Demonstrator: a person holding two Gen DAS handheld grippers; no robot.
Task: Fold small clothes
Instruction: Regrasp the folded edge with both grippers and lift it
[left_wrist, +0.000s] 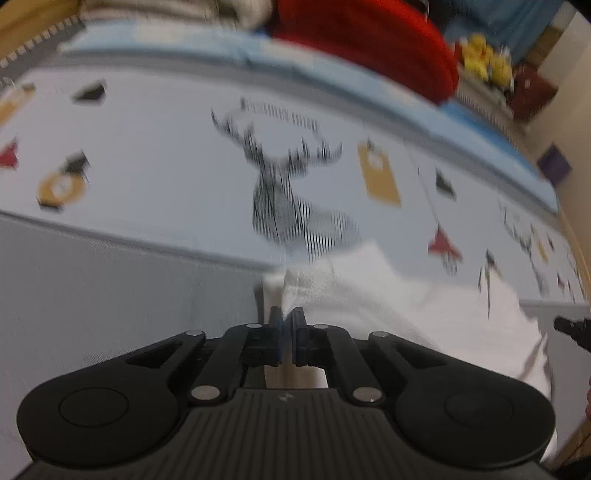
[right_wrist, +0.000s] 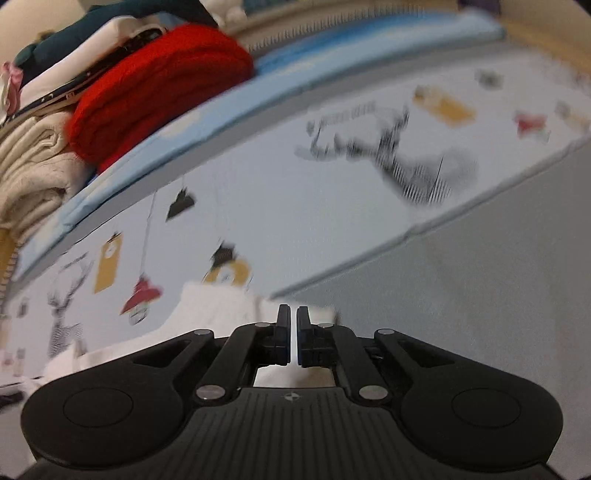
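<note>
Left claw (left_wrist: 287, 318) and right claw (right_wrist: 293, 320) each pinch soft white cloth garment (left_wrist: 424, 306) at frame bottom. Keep both grips level, cloth taut, lay edge square onto pale printed bedsheet (left_wrist: 166, 166).

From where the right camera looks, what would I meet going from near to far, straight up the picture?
The right tongs, pinched on a white garment → the grey bedcover → the printed sheet with a deer drawing → the light blue edge of the bedding.

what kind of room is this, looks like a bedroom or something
Probably a bedroom or child's room: a bed sheet printed with a deer, a pile of folded clothes at its far edge, and yellow plush toys beyond.
</note>
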